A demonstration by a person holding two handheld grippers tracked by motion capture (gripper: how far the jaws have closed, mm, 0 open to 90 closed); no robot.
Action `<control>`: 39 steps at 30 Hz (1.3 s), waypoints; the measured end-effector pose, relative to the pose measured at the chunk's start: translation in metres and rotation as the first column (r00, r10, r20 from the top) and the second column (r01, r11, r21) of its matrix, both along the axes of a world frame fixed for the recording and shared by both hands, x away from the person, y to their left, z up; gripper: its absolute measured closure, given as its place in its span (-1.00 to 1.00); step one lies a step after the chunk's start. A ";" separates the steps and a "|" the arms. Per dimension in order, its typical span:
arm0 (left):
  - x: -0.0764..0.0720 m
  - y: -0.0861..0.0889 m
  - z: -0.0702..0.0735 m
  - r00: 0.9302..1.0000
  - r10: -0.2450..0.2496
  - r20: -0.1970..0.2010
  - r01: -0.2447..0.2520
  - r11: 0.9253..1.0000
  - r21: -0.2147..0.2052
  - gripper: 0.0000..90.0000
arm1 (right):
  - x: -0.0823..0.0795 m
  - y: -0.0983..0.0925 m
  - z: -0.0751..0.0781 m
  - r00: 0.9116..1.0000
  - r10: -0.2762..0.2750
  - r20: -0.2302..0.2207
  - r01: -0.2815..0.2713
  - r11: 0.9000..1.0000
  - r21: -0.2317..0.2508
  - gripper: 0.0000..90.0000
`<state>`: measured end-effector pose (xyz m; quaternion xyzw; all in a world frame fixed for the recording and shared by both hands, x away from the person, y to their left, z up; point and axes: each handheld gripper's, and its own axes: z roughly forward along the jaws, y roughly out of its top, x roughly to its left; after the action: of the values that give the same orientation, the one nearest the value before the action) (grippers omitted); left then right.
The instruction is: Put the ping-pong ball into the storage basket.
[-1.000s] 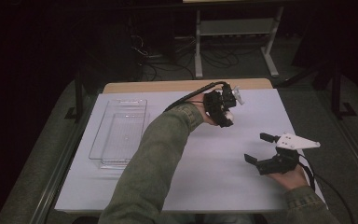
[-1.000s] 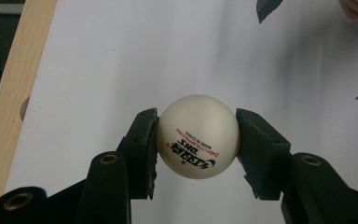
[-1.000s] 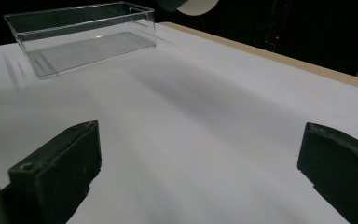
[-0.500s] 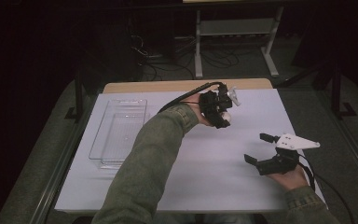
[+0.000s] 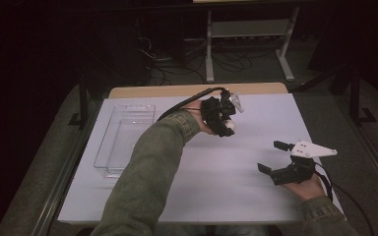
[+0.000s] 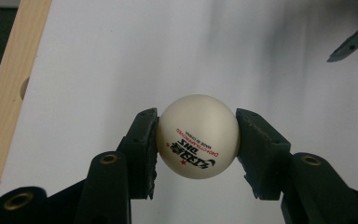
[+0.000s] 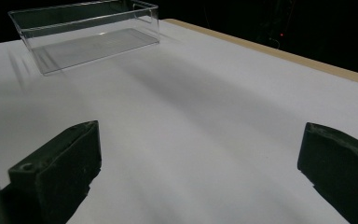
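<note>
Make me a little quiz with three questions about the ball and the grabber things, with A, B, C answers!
1. Where is the clear tray?
A. on the table's left side
B. under the right gripper
C. on the floor

2. What colour is the ball?
A. blue
B. white
C. green

3. What is the left gripper doing?
A. lying open on the table
B. holding a pencil
C. clamped on the ball

Answers:
1. A, the high view shows the tray on the white table, left of the person's sleeve.
2. B, the left gripper view shows a white ball with red and black print.
3. C, both black pads press the ball's sides, while the right gripper has its jaws wide apart with nothing between them.
</note>
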<state>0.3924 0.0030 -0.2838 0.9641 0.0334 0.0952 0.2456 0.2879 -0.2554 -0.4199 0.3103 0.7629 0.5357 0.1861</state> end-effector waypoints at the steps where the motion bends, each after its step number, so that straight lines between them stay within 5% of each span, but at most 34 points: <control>1: 0.000 0.002 0.000 1.000 0.002 0.000 -0.002 1.000 0.002 0.13 | 0.000 0.000 0.000 1.000 0.001 0.000 -0.001 1.000 -0.001 -1.00; 22: -0.001 0.039 0.005 0.999 0.046 -0.013 -0.046 0.997 0.065 0.13 | 0.000 0.000 0.000 1.000 -0.006 0.004 0.006 1.000 -0.002 -1.00; 39: -0.002 0.073 0.011 0.996 0.089 -0.015 -0.088 0.994 0.063 0.13 | 0.000 -0.001 0.000 1.000 -0.017 0.008 0.017 1.000 0.001 -1.00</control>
<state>0.3901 0.0762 -0.2731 0.9696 0.0754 0.0986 0.2108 0.2876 -0.2567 -0.4195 0.3147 0.7592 0.5359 0.1934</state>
